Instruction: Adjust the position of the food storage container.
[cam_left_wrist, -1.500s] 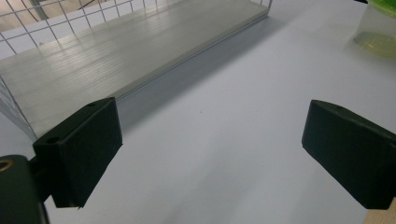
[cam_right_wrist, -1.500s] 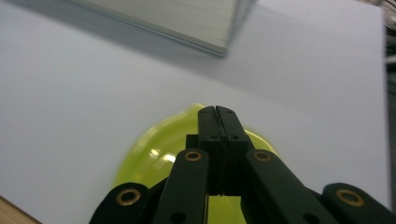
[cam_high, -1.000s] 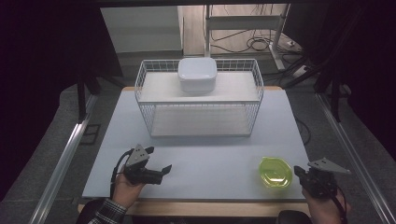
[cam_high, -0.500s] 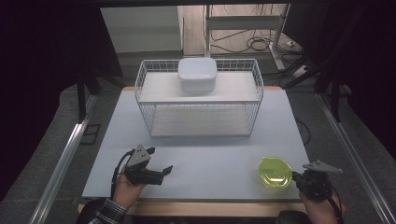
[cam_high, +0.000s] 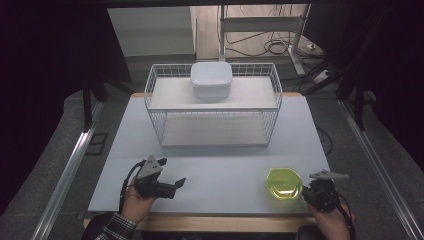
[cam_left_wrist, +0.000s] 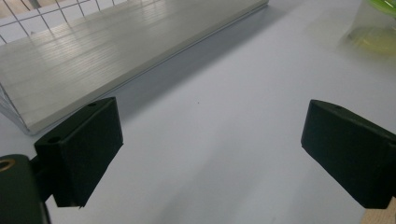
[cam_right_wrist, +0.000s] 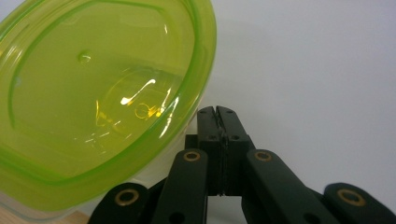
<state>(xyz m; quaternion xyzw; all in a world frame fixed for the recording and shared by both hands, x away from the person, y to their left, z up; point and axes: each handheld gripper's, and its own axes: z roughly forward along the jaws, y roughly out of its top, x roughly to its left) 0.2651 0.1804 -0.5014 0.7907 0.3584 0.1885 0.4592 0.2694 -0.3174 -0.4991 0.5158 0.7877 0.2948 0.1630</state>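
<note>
1. Right gripper (cam_right_wrist: 218, 112): jaws fully closed, empty, just beside green container (cam_high: 283, 183).
2. Container at table (cam_high: 220, 165) near-right corner.
3. Left gripper (cam_left_wrist: 210, 154): jaws wide apart, empty.

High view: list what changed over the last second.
The right gripper, jaws shut, moved slightly toward the table's near edge beside the green container, gripping nothing. The left gripper, open, the container, the wire basket and the white box stayed put.

High cam overhead; tong cams low, sharing green container (cam_high: 284, 183).
</note>
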